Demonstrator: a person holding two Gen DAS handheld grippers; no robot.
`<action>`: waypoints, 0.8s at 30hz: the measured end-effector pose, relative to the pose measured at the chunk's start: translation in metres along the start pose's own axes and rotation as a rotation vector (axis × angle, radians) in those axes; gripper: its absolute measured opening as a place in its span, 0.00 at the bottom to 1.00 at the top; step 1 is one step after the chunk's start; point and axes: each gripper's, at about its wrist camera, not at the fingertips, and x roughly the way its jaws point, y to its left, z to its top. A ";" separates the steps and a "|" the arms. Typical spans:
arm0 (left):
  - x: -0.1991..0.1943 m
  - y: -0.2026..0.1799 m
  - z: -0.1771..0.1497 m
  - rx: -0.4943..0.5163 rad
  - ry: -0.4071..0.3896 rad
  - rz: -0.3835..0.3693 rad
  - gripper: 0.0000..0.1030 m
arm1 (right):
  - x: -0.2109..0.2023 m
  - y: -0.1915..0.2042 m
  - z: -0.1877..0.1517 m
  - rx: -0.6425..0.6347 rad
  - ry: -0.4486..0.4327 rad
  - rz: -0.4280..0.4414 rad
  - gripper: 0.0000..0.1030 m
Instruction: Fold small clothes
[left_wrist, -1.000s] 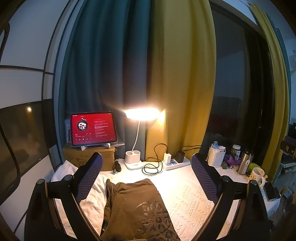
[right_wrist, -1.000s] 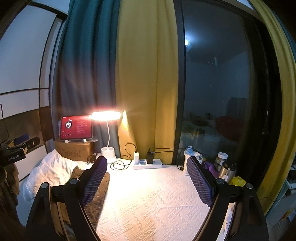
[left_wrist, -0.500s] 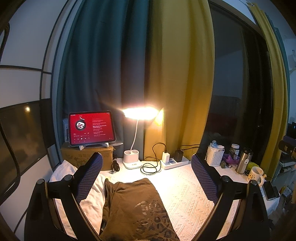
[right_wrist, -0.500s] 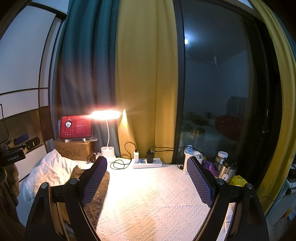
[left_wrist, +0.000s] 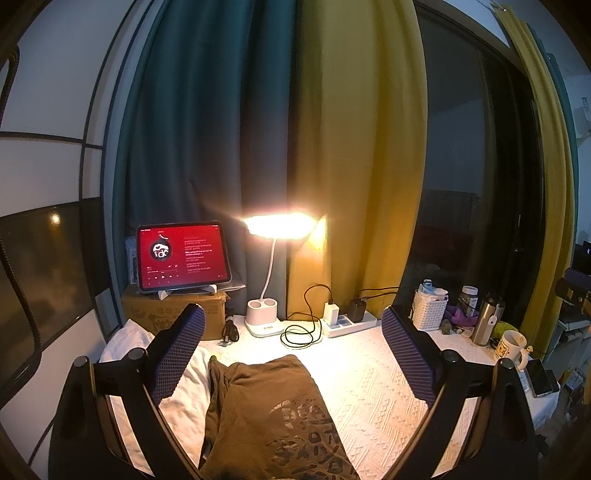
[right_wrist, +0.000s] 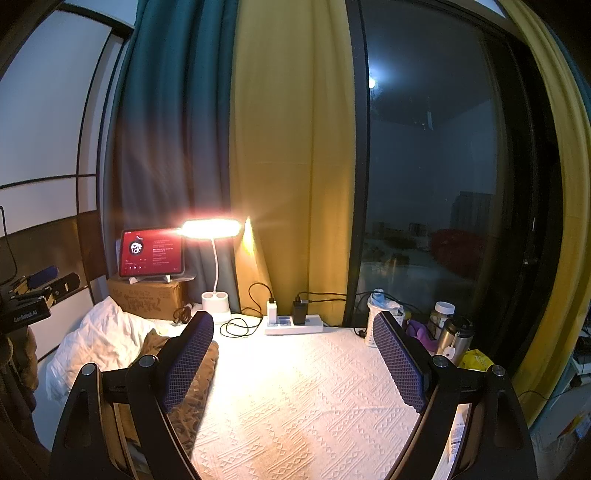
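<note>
You've got the white textured table cover (right_wrist: 314, 387) under both tools, w/ the brown printed garment (left_wrist: 266, 406) on its left part, partly over a white cloth (left_wrist: 184, 398); its long axis runs away from you twd the lamp (left_wrist: 277, 227). Left gripper (left_wrist: 293, 354) hangs right above it, garment centred btwn its jaws, so that's your nearer hand. Right gripper (right_wrist: 293, 354) has it only by its left finger; both jaws spread wide, holding nothing.

One brown garment (left_wrist: 266, 413), one lamp (left_wrist: 279, 227), one tablet (left_wrist: 183, 254), two chargers (left_wrist: 331, 309).
</note>
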 end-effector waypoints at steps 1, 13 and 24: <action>0.000 0.000 0.000 0.001 -0.001 0.000 0.93 | 0.000 0.000 0.000 0.000 0.000 0.000 0.87; 0.000 -0.003 -0.001 0.005 0.002 -0.008 0.93 | 0.000 0.000 0.000 0.000 0.000 0.000 0.87; 0.001 -0.004 -0.001 0.002 0.003 -0.011 0.93 | -0.001 0.001 0.000 0.001 -0.001 -0.001 0.87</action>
